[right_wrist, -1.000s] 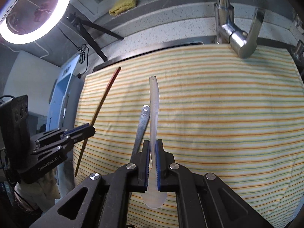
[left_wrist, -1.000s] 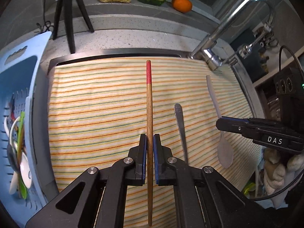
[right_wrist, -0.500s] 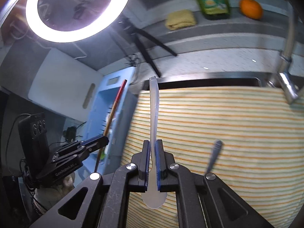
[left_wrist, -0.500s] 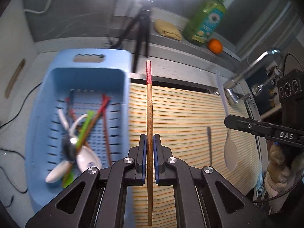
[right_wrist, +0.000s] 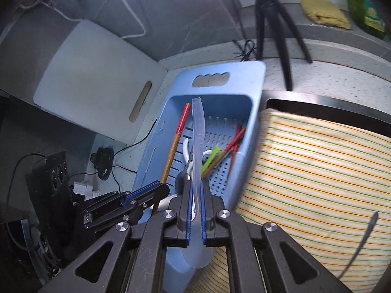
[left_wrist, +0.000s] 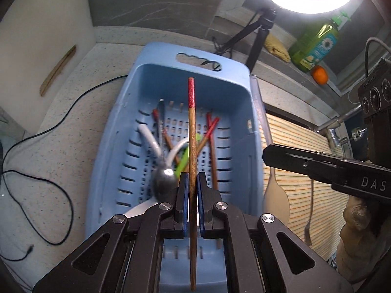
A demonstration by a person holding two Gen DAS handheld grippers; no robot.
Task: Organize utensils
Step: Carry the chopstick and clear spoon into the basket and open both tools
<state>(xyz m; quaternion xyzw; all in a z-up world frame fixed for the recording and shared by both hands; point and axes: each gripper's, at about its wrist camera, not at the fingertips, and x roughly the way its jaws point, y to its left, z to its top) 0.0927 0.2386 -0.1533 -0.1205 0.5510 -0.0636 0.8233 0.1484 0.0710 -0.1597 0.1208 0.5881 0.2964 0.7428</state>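
My left gripper (left_wrist: 192, 183) was pinched on a red-tipped chopstick (left_wrist: 192, 131), held over the blue basket (left_wrist: 151, 58) where spoons and more chopsticks (left_wrist: 212, 131) already lay in a heap. My right gripper (right_wrist: 195, 190) was clamped on the handle of a clear spoon (right_wrist: 198, 131), its bowl hanging below the jaws, above the basket's edge next to the striped cloth (right_wrist: 317, 166). One metal utensil (right_wrist: 361, 241) lay on that cloth, well apart from both grippers; I could not tell what kind.
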